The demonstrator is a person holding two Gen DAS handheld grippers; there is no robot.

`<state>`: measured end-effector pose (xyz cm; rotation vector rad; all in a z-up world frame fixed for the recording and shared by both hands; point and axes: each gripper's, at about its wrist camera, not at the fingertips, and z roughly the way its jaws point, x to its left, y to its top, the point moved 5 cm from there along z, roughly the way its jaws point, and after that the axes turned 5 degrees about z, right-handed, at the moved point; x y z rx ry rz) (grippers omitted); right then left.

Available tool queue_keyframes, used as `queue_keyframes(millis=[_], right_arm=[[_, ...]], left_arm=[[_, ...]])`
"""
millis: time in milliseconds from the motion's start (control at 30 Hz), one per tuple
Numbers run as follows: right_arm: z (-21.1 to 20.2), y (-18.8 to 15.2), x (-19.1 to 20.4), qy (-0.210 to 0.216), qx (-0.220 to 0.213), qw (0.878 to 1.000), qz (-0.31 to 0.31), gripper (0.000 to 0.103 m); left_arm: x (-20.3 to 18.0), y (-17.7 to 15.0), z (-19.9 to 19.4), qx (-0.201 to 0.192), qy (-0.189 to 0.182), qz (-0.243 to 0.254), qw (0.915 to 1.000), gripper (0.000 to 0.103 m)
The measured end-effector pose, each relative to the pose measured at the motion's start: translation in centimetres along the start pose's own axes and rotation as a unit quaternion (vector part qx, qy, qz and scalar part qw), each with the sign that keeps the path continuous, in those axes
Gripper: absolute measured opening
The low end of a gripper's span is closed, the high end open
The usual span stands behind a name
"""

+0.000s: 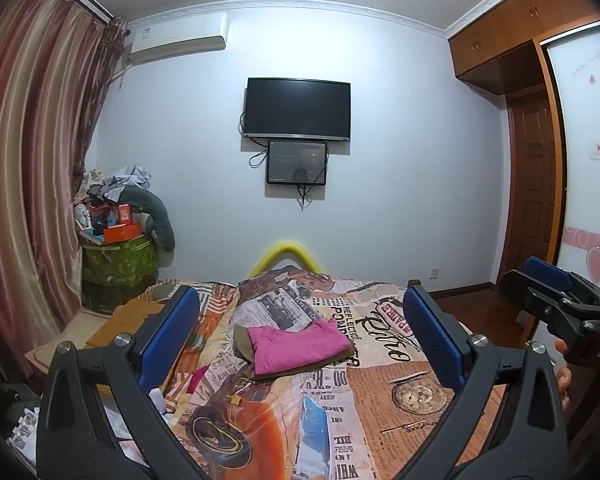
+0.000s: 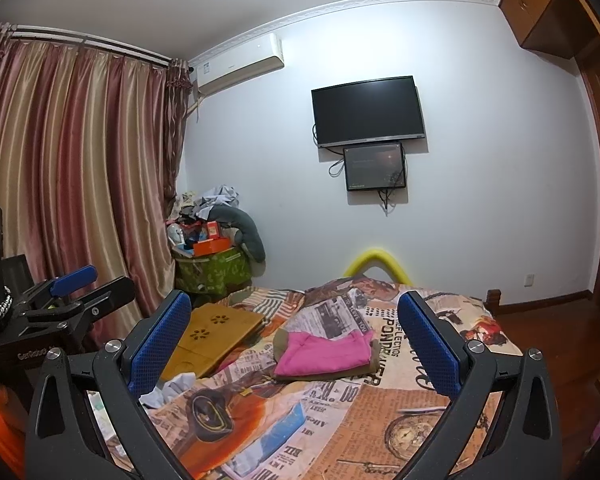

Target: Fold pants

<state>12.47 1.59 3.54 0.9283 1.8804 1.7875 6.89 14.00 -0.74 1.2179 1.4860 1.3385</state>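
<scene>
The folded pink cloth pants on the printed bedcover look soft and light, best pinched at an edge, while the left gripper and right gripper are both wide open and empty.

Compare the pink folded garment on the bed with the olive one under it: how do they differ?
The pink garment lies on top, fully in view; the olive garment lies beneath it and shows only along its edges. The pink garment is bright magenta, the olive garment a dull brownish green. The olive garment reaches out past the pink garment on several sides, so its folded outline looks larger. Both lie folded flat on the printed bedspread, and neither gripper touches them.
</scene>
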Motion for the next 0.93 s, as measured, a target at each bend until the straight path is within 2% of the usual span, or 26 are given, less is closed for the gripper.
queue_keyframes(millis=[933], right_arm=[[0.08,-0.34,-0.15,-0.001,0.006,1.0,0.006,0.103]], left_arm=[[-0.69,-0.61,0.77,0.018,-0.032,0.004,0.9993,0.103]])
